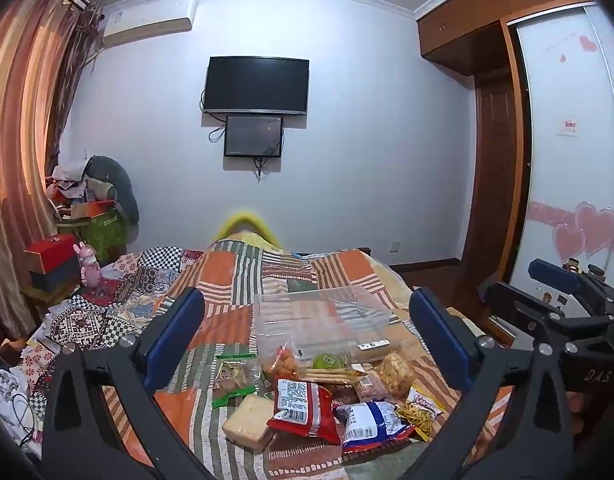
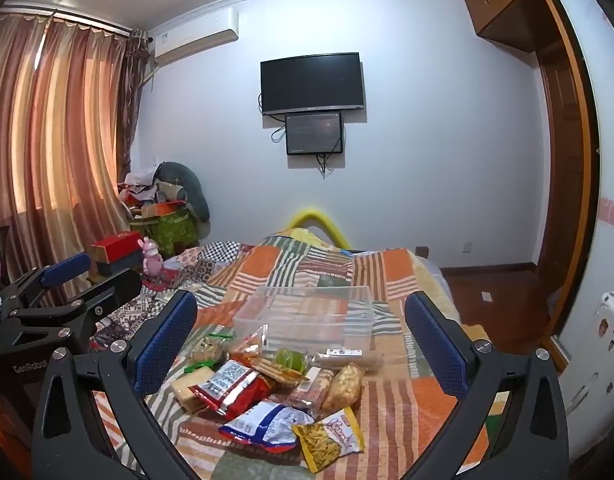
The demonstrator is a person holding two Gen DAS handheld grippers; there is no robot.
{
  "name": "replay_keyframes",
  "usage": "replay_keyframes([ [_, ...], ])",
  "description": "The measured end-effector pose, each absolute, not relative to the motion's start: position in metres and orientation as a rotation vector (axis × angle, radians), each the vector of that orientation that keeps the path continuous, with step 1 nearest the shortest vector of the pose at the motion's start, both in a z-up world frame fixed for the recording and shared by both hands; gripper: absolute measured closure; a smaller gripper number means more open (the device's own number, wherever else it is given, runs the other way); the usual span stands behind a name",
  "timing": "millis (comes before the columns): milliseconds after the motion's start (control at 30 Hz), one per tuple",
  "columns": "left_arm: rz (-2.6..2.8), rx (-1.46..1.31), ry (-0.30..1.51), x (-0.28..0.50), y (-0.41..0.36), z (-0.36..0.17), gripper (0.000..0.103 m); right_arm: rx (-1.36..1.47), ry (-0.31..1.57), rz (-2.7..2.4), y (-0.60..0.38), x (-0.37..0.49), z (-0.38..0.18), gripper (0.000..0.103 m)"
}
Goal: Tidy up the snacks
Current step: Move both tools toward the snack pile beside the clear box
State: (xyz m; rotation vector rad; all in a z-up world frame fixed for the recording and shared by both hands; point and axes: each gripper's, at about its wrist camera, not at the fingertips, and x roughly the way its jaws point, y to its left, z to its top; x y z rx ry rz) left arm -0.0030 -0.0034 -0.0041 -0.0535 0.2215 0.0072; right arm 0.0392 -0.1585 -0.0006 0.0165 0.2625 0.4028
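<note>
A pile of snack packets lies on the patchwork quilt (image 1: 227, 280) of a bed. It includes a red packet (image 1: 305, 408) (image 2: 231, 386), a blue-and-white packet (image 1: 371, 424) (image 2: 263, 424), a yellow packet (image 1: 421, 412) (image 2: 331, 438), a clear bag of nuts (image 1: 395, 372) (image 2: 345, 386) and a pale wrapped block (image 1: 247, 420) (image 2: 189, 386). Just behind the pile stands an empty clear plastic box (image 1: 327, 320) (image 2: 307, 312). My left gripper (image 1: 307, 336) (image 2: 87, 280) and my right gripper (image 2: 301, 344) (image 1: 539, 290) hover side by side above the near side of the pile, both open with nothing between the blue pads.
A red box (image 1: 53, 254) and a pink toy rabbit (image 1: 90, 266) stand on a low table left of the bed, in front of curtains. The wooden floor (image 2: 487, 300) and a wardrobe (image 1: 567, 160) lie to the right. A white appliance (image 2: 603, 360) stands at the far right.
</note>
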Motion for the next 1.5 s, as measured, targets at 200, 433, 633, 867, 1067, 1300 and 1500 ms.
replay_keyframes([
  [200, 0.01, -0.053, 0.217, -0.0062, -0.0046, 0.0009, 0.0, 0.022, 0.26, 0.401, -0.1589, 0.0384, 0.0003, 0.0],
  [433, 0.008, -0.057, 0.219, -0.0062, -0.0062, 0.0017, 0.0, 0.02, 0.263, 0.403, -0.1542, 0.0385, -0.001, 0.0],
  [633, 0.008, -0.057, 0.219, -0.006, -0.0054, 0.0011, 0.0, 0.027, 0.264, 0.406, -0.1606, 0.0376, -0.0005, 0.0],
  [867, 0.005, -0.052, 0.217, -0.005, -0.0054, 0.0007, 0.0, 0.031, 0.262, 0.406, -0.1608, 0.0387, 0.0002, 0.0],
  [1067, 0.003, -0.051, 0.215, -0.0072, -0.0052, 0.0005, 0.0, 0.033, 0.262, 0.405, -0.161, 0.0379, 0.0014, 0.0],
  [1300, 0.002, -0.051, 0.215, -0.0073, -0.0055, 0.0005, 0.0, 0.036, 0.261, 0.405, -0.1594, 0.0366, 0.0039, 0.0],
  [1500, 0.002, -0.05, 0.214, -0.0075, -0.0051, 0.0006, 0.0, 0.038, 0.26, 0.406, -0.1603, 0.0371, 0.0039, 0.0],
])
